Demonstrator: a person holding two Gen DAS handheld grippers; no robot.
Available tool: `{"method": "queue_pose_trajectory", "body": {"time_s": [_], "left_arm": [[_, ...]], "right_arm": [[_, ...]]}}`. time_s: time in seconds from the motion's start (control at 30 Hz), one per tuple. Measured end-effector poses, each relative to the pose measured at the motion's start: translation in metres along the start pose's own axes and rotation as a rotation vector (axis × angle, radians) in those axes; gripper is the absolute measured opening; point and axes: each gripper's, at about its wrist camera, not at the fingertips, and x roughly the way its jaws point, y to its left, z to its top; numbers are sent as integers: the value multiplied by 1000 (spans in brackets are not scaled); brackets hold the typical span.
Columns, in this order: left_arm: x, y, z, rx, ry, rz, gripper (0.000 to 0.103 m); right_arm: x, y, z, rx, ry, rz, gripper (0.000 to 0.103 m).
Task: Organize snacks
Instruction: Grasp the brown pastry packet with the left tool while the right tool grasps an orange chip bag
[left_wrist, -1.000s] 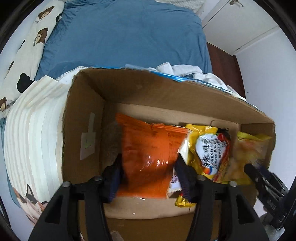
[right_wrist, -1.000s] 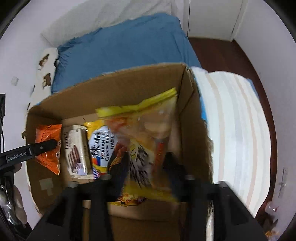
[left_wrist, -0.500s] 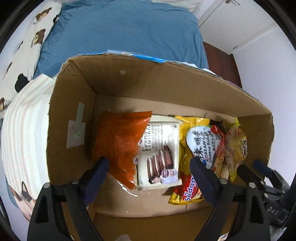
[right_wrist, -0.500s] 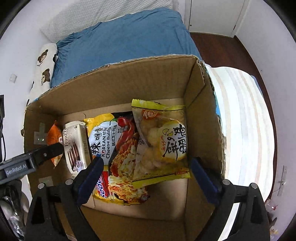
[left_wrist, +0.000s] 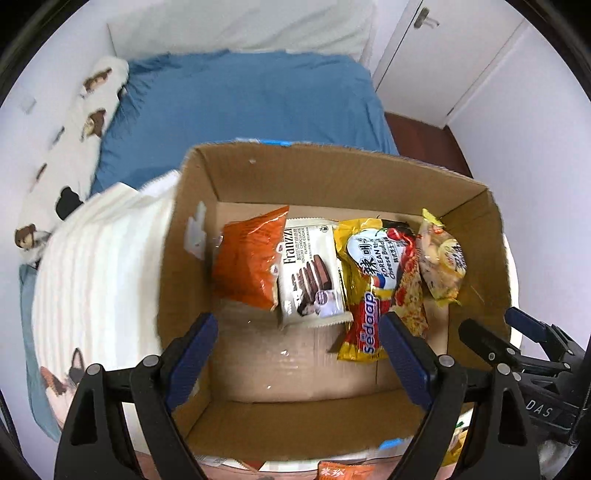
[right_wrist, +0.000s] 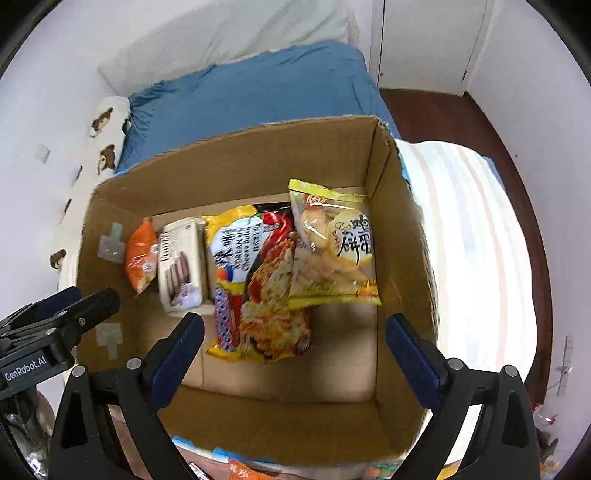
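Jaws: the left gripper (left_wrist: 297, 345) stands spread wide above the cardboard box (left_wrist: 332, 177) with nothing between its pads; the right gripper (right_wrist: 293, 347) is likewise spread and empty, its jaws having just been opening further.
Snacks: four packets lie flat in a row on the box floor, each with its long axis running from the near wall toward the far wall.
Order: orange chip bag (left_wrist: 251, 262) at the left end, then the Franzzi cookie pack (left_wrist: 310, 277), then the yellow Korean cheese noodle packet (left_wrist: 373, 280), then the clear yellow-edged cracker bag (right_wrist: 334, 243) against the right wall.
Overlaps: the cookie pack lies over the orange bag's edge; the cracker bag overlaps the noodle packet's right side.
Surroundings: a blue bed (right_wrist: 255, 88) lies beyond the box, a striped white cloth (right_wrist: 469, 236) beside it.
Left view only: the Franzzi lettering reads clearly.
Right view only: the cracker bag's printed front faces up; more packets (right_wrist: 240, 470) lie below the near wall.
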Motion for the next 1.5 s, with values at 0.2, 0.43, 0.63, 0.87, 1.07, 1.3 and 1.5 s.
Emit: {"method": "queue_pose_trajectory", "body": {"time_s": [0.2, 0.43, 0.63, 0.87, 1.07, 1.3, 1.5], "left_arm": [[-44, -3, -31, 18, -113, 23, 89], [-92, -8, -73, 37, -218, 27, 89], [-120, -8, -111, 38, -260, 13, 89], [-127, 14, -162, -12, -239, 12, 89], [-88, 47, -209, -34, -135, 111, 89], [-19, 106, -250, -122, 44, 202, 89], [10, 107, -246, -17, 96, 265, 89]], "right_arm": [[-40, 11, -33, -11, -102, 2, 100], [-93, 22, -71, -32, -202, 10, 100], [-130, 29, -107, -36, -259, 34, 100], [-137, 30, -156, -8, -230, 86, 100], [-72, 28, -204, 58, -29, 120, 100], [34, 39, -251, 131, 204, 123, 100], [87, 51, -271, 153, 272, 55, 81]]}}
